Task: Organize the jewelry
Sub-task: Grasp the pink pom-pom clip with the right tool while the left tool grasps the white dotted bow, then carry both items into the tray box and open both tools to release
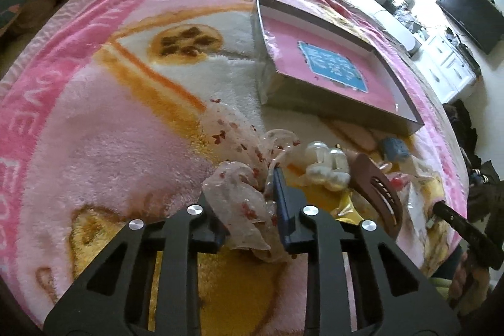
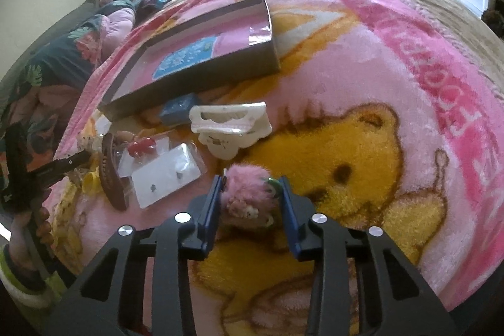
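Both grippers are clamped on soft accessories above a pink fleece blanket (image 2: 362, 77) printed with a yellow bear. Left gripper (image 1: 252, 178) has its blue pads pinched into a sheer white scrunchie (image 1: 242, 197) speckled with red flecks, whose fabric bulges out between and over the fingers and trails up and left across the blanket. Right gripper (image 2: 250, 181) has its blue pads pressed against either side of a fluffy pink pom-pom hair tie (image 2: 245, 188), which carries a small green bit at its right edge.

Just beyond the scrunchie lies a cluster of large pearl-like beads (image 1: 327, 162), and beside that a brown hair claw (image 1: 378, 191). In the right wrist view the same claw sits at the left, next to a red bead piece (image 2: 141, 147) and clear packets holding a white earring card (image 2: 163, 178). A white hair claw (image 2: 230, 122) lies farther out, near a small blue box (image 2: 179, 111).

Behind all of these rests a shallow open box (image 1: 330, 106) with grey walls and a pink floor bearing a blue label. A person's hand (image 2: 41, 222) holding the other gripper shows at the left edge of the right wrist view.
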Demonstrator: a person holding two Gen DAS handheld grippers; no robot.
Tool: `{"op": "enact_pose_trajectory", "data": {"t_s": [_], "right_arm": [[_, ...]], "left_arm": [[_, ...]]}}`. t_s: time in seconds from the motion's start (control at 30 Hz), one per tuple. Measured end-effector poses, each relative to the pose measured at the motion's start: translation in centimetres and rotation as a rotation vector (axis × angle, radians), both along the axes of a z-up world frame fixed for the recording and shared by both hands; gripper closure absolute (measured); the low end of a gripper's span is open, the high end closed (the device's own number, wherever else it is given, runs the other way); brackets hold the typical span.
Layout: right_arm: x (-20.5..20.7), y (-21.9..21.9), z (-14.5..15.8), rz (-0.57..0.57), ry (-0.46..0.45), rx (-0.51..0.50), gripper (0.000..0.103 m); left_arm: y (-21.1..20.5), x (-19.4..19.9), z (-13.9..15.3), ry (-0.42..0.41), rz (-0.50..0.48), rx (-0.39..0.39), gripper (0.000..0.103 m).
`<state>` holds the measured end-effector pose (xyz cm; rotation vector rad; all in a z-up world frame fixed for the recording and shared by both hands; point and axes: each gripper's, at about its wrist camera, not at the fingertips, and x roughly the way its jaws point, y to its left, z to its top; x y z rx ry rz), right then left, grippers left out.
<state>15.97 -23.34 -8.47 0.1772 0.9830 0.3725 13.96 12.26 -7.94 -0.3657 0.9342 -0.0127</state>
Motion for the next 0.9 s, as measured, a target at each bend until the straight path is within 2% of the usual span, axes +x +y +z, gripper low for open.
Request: {"op": "enact_pose_trajectory", "data": {"t_s": [0.17,0.37,0.63,0.9], "right_arm": [[-0.1,0.3,1.2,0.026,-0.037,0.013,0.073],[0.5,1.0,3.9,0.056,-0.126,0.007,0.073],[3.6,1.5,7.0,0.067,-0.217,0.007,0.073],[8.5,2.8,8.1,0.066,-0.265,-0.005,0.073]], "left_arm": [[-0.3,-0.3,1.6,-0.024,-0.015,0.012,0.087],[-0.6,-0.1,4.3,-0.064,-0.033,0.032,0.087],[-1.5,2.2,6.2,-0.103,-0.049,0.039,0.086],[-3.1,5.9,6.7,-0.111,-0.072,0.040,0.086]]}}
